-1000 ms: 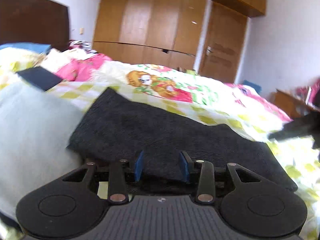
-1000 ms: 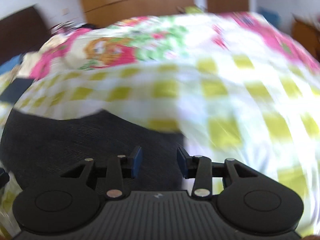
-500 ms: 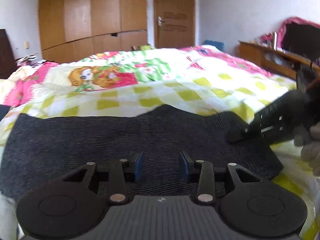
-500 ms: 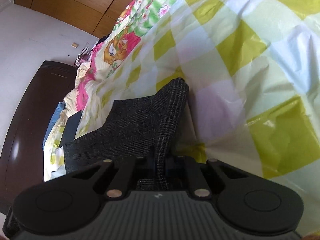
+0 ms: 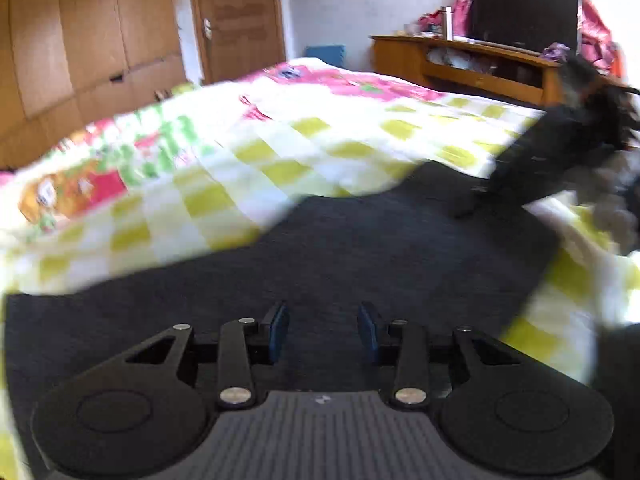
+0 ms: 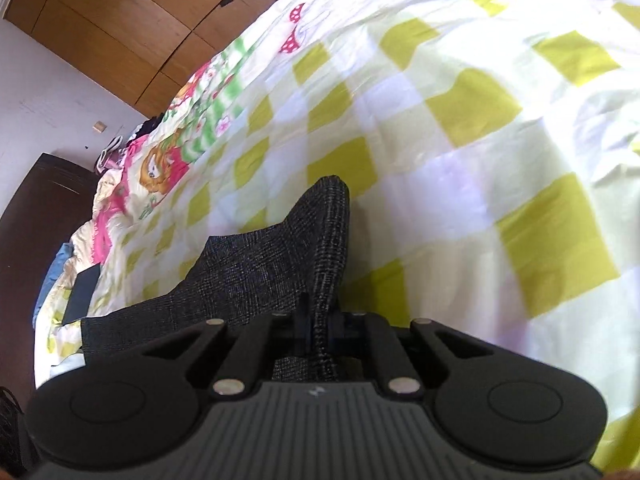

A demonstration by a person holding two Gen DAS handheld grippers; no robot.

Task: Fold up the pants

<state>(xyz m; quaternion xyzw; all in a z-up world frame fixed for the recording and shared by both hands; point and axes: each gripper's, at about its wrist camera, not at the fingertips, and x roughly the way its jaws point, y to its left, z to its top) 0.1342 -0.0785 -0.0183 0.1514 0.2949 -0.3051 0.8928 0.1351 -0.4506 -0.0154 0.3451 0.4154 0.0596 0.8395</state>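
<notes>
Dark grey pants [image 5: 360, 248] lie spread across the checked bedspread [image 5: 280, 148]. My left gripper [image 5: 323, 328] hovers low over their near part, open, its blue pads apart with nothing between them. At the far right of the left wrist view, the right gripper [image 5: 472, 208] reaches down onto the pants' far end, blurred. In the right wrist view my right gripper [image 6: 318, 320] is shut on a raised fold of the pants [image 6: 272, 264], which stands up between its fingers and runs away to the left.
A wooden wardrobe [image 5: 80, 40] and door [image 5: 240, 16] stand behind the bed. At the right is a low wooden cabinet [image 5: 460, 60] with a television [image 5: 524, 12]. A dark headboard [image 6: 36, 220] and a dark flat item [image 6: 82, 288] are at the bed's head.
My right gripper went from open above the bedspread to shut on the pants' edge, then shifted with it. The left wrist view swung right along the pants; its jaws kept the same gap.
</notes>
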